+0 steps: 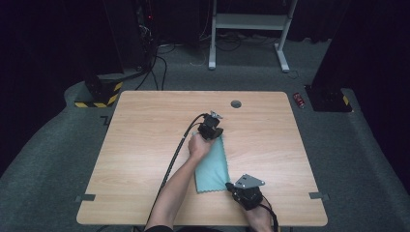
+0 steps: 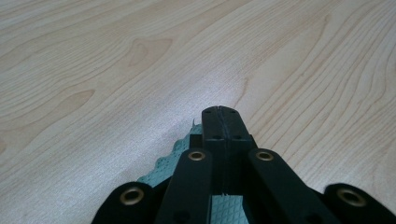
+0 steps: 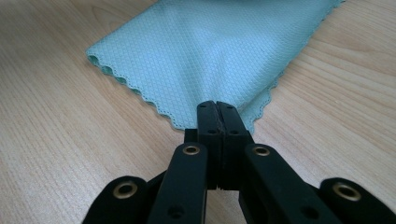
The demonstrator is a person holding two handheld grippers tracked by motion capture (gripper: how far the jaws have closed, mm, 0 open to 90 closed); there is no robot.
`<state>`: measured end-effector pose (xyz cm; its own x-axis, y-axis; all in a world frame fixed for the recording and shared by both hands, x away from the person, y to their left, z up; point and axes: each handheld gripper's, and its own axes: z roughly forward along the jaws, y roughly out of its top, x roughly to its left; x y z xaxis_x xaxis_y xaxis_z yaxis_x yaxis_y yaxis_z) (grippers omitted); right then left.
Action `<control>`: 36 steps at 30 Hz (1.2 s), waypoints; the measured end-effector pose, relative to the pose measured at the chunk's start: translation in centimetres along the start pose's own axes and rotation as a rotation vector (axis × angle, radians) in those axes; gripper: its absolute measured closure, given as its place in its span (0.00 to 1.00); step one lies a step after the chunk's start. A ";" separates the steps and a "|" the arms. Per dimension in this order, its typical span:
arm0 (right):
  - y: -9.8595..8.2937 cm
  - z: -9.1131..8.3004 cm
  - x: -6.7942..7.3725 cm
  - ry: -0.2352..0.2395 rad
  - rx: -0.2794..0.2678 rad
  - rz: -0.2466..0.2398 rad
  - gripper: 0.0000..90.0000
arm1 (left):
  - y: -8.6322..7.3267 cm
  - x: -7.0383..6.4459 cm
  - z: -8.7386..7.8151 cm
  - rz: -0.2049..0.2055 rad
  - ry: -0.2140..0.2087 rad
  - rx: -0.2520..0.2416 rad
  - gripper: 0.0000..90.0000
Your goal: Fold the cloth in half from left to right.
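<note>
A light wooden worktop carries a folded teal cloth, lying lengthwise near the middle. The left gripper sits at the cloth's far end, its black fingers pressed together with the cloth's scalloped edge caught between and beneath them. The right gripper sits at the near right corner of the cloth, its fingers likewise closed tight, pinching that corner while the rest of the cloth spreads away beyond the tips.
</note>
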<state>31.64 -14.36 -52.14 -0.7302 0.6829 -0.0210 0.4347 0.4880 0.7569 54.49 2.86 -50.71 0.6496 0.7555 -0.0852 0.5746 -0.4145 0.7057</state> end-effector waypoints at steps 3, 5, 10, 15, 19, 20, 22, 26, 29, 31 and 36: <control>0.0 0.0 0.0 0.000 0.003 0.000 1.00 | 0.0 -0.1 0.2 0.005 -0.004 0.002 1.00; 0.0 0.0 -0.1 0.002 0.007 0.002 1.00 | 0.0 -0.1 0.4 0.004 -0.005 0.008 1.00; -0.1 0.0 -0.3 0.008 0.007 0.020 0.98 | -0.1 0.0 0.3 0.014 -0.002 0.001 0.99; -0.2 -0.1 -0.7 0.007 0.004 0.031 0.90 | 0.2 0.3 -0.9 0.008 0.023 -0.040 0.78; -0.2 -0.2 -1.1 0.008 -0.002 0.039 0.84 | 0.0 0.3 -2.3 -0.013 0.031 -0.053 0.67; -0.3 -0.2 -1.2 0.012 -0.007 0.044 0.82 | -0.2 0.3 -2.7 -0.014 0.032 -0.058 0.66; -0.3 -0.3 -1.3 0.019 -0.018 0.047 0.81 | -0.6 0.4 -3.5 -0.016 0.035 -0.061 0.64; 0.0 -0.5 -1.4 0.014 -0.032 0.047 0.81 | -1.3 1.1 -5.7 -0.030 0.056 -0.079 0.62; 0.3 -0.5 -1.6 0.013 -0.036 0.042 0.81 | -2.2 1.6 -7.3 -0.040 0.072 -0.088 0.61; 0.5 -0.4 -1.7 0.012 -0.031 0.037 0.81 | -3.0 1.9 -8.0 -0.037 0.083 -0.085 0.60; 1.3 0.4 -2.0 0.015 -0.014 0.017 0.80 | -5.3 2.0 -9.0 -0.046 0.088 -0.067 0.59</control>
<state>33.85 -14.84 -51.40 -0.7310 0.6824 0.0017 0.4394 0.4688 0.7663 48.23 11.11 -48.26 0.5751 0.8160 -0.0584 0.5663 -0.3456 0.7482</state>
